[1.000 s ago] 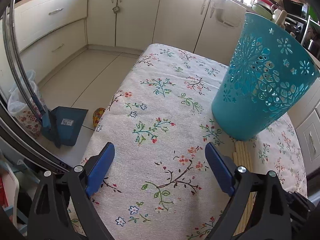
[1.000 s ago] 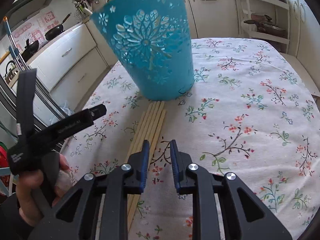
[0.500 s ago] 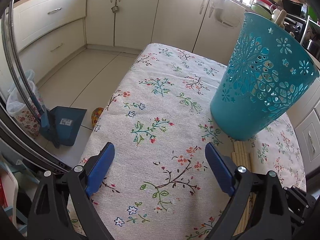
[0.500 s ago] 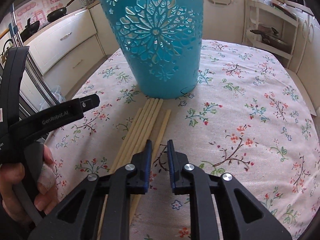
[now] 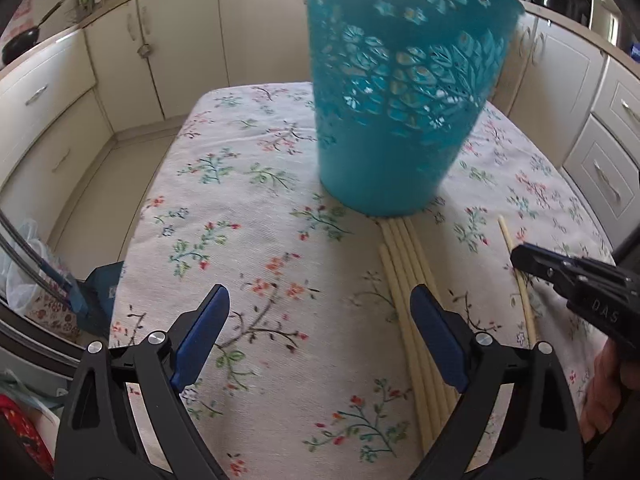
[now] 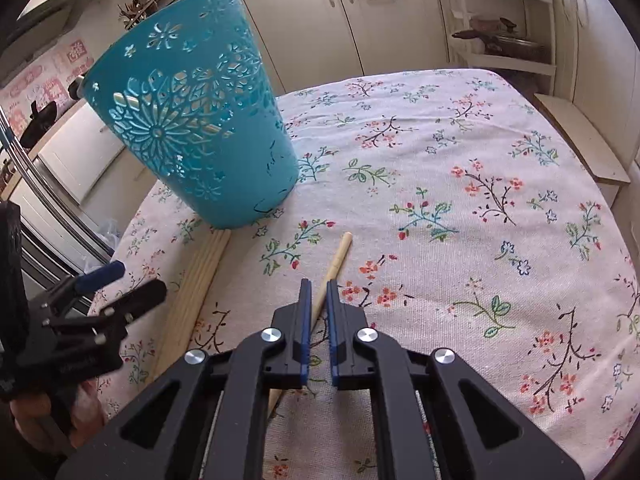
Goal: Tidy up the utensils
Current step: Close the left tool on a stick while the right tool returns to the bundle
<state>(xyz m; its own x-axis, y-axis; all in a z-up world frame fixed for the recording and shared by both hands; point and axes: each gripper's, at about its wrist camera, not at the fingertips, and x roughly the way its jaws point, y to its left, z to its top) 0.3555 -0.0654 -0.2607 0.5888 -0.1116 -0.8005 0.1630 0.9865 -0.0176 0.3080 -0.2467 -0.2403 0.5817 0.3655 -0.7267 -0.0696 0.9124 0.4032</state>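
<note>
A teal perforated basket (image 5: 400, 92) stands upright on the floral tablecloth (image 5: 248, 208); it also shows in the right wrist view (image 6: 200, 136). A bundle of pale wooden chopsticks (image 5: 416, 312) lies side by side in front of it, also in the right wrist view (image 6: 196, 288). One chopstick (image 6: 334, 266) lies apart to the right, also in the left wrist view (image 5: 520, 280). My left gripper (image 5: 320, 328) is open, hovering over the cloth left of the bundle. My right gripper (image 6: 316, 292) is nearly closed, with the single chopstick passing between its fingers; a firm grip cannot be confirmed.
Cream kitchen cabinets (image 5: 160, 52) surround the table. The table's left edge drops to the floor, where a blue dustpan (image 5: 100, 296) and a bag stand. An open shelf unit with pans (image 6: 504, 40) is at the far right.
The left gripper swung right, so the basket and chopstick bundle are now in front of it. The right gripper shifted right, and one chopstick now lies apart from the bundle, between its fingers.
</note>
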